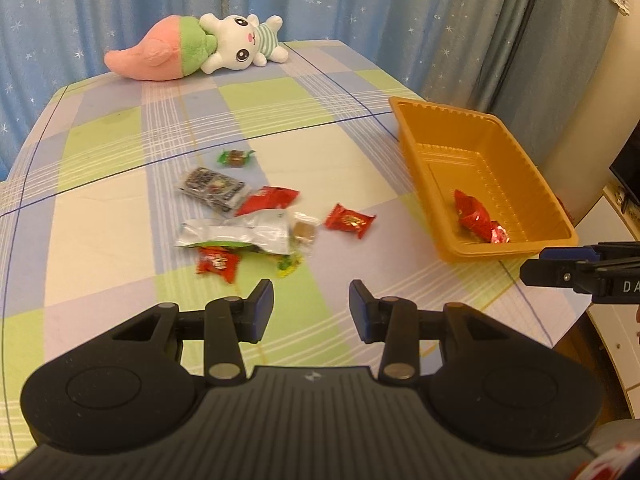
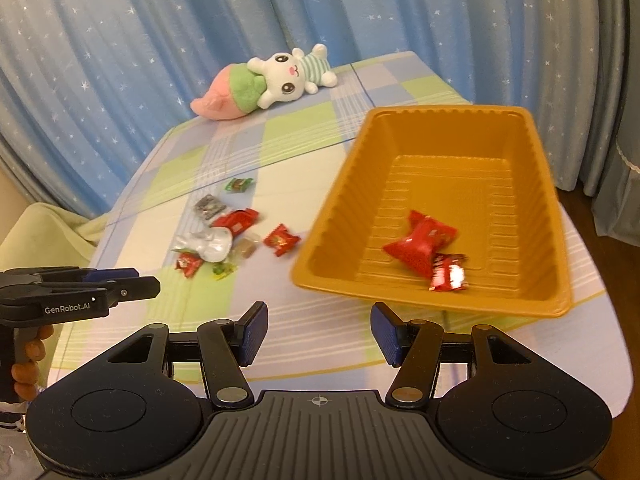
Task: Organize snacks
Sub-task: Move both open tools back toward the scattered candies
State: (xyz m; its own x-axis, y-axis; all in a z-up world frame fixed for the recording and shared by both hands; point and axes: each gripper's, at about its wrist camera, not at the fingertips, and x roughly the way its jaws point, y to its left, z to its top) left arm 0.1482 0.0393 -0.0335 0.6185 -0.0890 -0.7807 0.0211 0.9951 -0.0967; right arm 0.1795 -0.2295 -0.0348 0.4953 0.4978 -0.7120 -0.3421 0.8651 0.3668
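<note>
Loosely scattered, the snacks lie on the checked tablecloth just left of the orange tray, none of them touching it. Nearest the tray is a red candy; farther from it come a silver packet, a dark packet, another red wrapper and a small green sweet. Inside the tray, at its near end, two red wrappers rest against each other on the ribbed floor.

Short of the tray's near rim hangs the right gripper, its blue pads apart and nothing between them. To the tray's left, the left gripper hovers over the cloth near the pile, its pads also apart and bare. Far beyond the tray, a plush rabbit lies beside the blue starred curtain.
</note>
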